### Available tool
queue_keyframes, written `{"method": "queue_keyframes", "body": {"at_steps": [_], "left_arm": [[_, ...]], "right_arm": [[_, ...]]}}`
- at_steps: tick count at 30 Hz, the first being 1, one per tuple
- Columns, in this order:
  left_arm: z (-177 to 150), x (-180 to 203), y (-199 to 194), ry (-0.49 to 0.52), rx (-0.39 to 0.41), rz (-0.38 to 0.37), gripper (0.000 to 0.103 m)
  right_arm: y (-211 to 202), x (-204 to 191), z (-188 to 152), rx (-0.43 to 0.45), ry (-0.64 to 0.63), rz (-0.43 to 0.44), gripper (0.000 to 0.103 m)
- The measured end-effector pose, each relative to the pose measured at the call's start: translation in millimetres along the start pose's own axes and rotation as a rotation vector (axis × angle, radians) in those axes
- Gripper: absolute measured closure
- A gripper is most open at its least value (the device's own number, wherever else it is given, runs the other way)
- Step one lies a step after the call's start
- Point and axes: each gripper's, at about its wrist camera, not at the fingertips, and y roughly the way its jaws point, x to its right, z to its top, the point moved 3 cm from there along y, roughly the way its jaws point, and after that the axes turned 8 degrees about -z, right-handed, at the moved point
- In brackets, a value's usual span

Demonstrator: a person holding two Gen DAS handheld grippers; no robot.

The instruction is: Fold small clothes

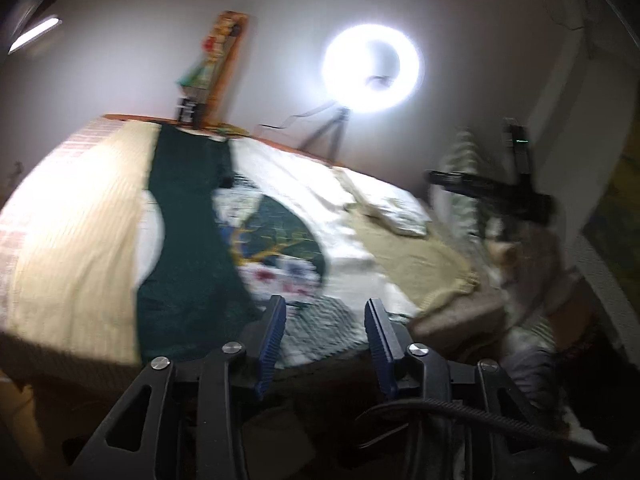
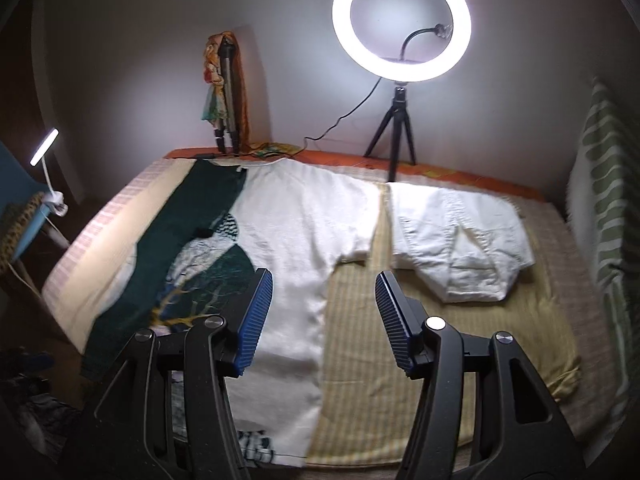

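A large green and white top (image 2: 304, 220) with a tree print lies spread flat on the bed, collar toward the wall. To its right rests a small folded white garment (image 2: 460, 240). My right gripper (image 2: 325, 304) hovers above the top's right side and the yellow striped sheet (image 2: 360, 340), open, with nothing between its blue pads. In the blurred left wrist view the same top (image 1: 272, 240) and the white garment (image 1: 400, 212) show. My left gripper (image 1: 326, 320) stands open over the top's near hem, holding nothing.
A lit ring light (image 2: 400, 28) on a small tripod stands at the bed's far edge, its cable trailing left. A folded tripod draped with a scarf (image 2: 224, 92) leans on the wall. A clip lamp (image 2: 44, 146) is at left, a green striped cloth (image 2: 600, 200) at right.
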Motion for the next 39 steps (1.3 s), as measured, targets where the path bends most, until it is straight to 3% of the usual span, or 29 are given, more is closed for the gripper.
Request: {"method": "queue_keyframes", "body": {"at_steps": [4,6,10,13,16,18,20,22,25,27,32,35,39], "left_arm": [[-5.6,33.2,0.2,0.13,-0.1,-0.152,0.052],[-10.9,47.6,-1.4,0.207,-0.177,-0.202,0.042],[-27.4,61.3,-0.7,0.367,-0.339,-0.193,0.039],[-44.8,60.2,6.6,0.477,-0.441,-0.105,0.039],[-58.0,45.4,21.1,0.602,-0.441,0.107,0.043],[-60.5,34.1,39.9,0.713,-0.376,0.354,0.05],[-56.4,27.0,55.5,0.751,-0.281,0.512,0.05],[-47.1,27.1,67.8,0.727,-0.177,0.579,0.05],[-32.1,40.5,88.2,0.604,-0.047,0.49,0.05],[-30.6,55.9,109.4,0.551,-0.025,0.386,0.047],[-45.4,93.3,165.5,0.5,-0.088,0.207,0.043],[-53.9,108.4,193.4,0.498,-0.126,0.16,0.041],[-59.6,120.8,219.2,0.51,-0.179,0.155,0.039]], "right_arm": [[17.4,16.9,3.4,-0.01,-0.006,-0.063,0.046],[24.2,31.1,7.2,-0.018,0.014,-0.077,0.046],[24.9,64.8,20.6,-0.006,0.047,-0.12,0.046],[17.5,84.6,28.3,0.015,0.037,-0.159,0.046],[6.3,100.1,28.9,0.024,0.044,-0.142,0.046],[-1.6,109.6,24.0,0.027,0.057,-0.108,0.046],[-7.9,116.6,16.9,0.025,0.066,-0.069,0.045],[-9.5,122.3,8.7,0.012,0.072,-0.025,0.041],[-7.0,125.7,-1.0,0.001,0.089,0.008,0.038],[-0.5,128.6,-4.8,-0.01,0.115,0.038,0.038],[30.5,135.3,-8.0,-0.057,0.187,0.137,0.038],[54.6,136.3,-6.4,-0.086,0.223,0.188,0.038],[89.8,136.0,-5.4,-0.133,0.284,0.258,0.038]]}}
